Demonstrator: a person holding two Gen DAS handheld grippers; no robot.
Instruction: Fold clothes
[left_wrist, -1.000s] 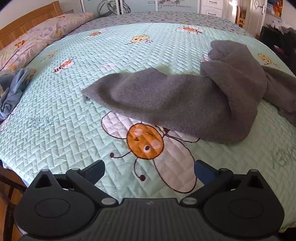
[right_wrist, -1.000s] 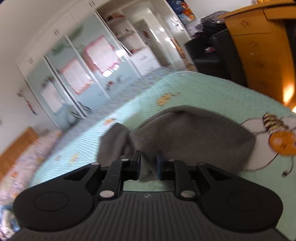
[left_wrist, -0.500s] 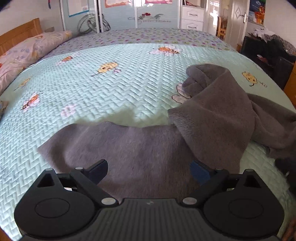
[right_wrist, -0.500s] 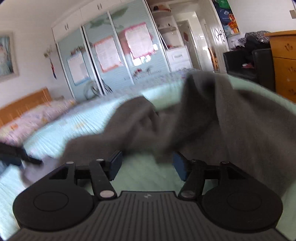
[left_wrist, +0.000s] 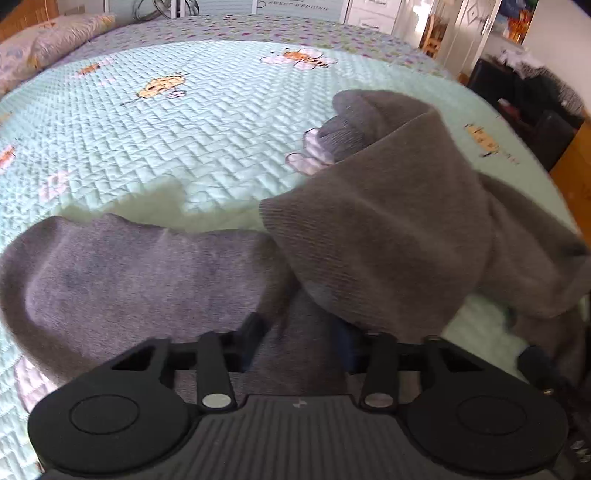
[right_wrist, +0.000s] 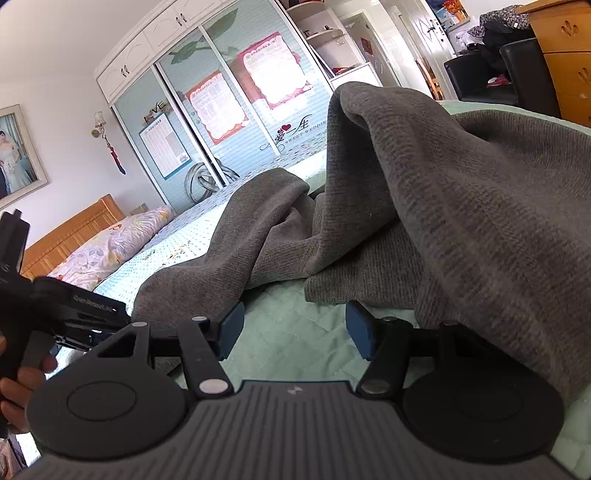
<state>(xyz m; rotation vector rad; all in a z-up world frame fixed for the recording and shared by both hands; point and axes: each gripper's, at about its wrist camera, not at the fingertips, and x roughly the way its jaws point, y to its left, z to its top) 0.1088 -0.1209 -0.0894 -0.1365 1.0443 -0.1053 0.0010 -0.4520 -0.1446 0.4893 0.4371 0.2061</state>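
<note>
A grey knit garment (left_wrist: 388, 221) lies crumpled on the mint quilted bedspread (left_wrist: 184, 122). One part spreads flat to the left; another is folded over in a hump to the right. My left gripper (left_wrist: 300, 338) has its fingers drawn in on a bunch of the garment's near edge. In the right wrist view the garment (right_wrist: 461, 206) drapes over the right side, covering part of the right finger's arm. My right gripper (right_wrist: 293, 328) stands open above bare quilt, nothing between its pads. The left gripper's body (right_wrist: 74, 306) and a hand (right_wrist: 22, 376) show at the left.
A floral pillow (right_wrist: 110, 247) and wooden headboard (right_wrist: 70, 232) are at the bed's far end. Sliding wardrobe doors (right_wrist: 221, 110) stand behind the bed. A wooden dresser (right_wrist: 565, 59) and a black chair (right_wrist: 517, 70) are at the right.
The left gripper moved forward over the garment's near edge and its fingers drew in on the cloth. The right gripper let go of the garment, opened, and now hangs low beside it.
</note>
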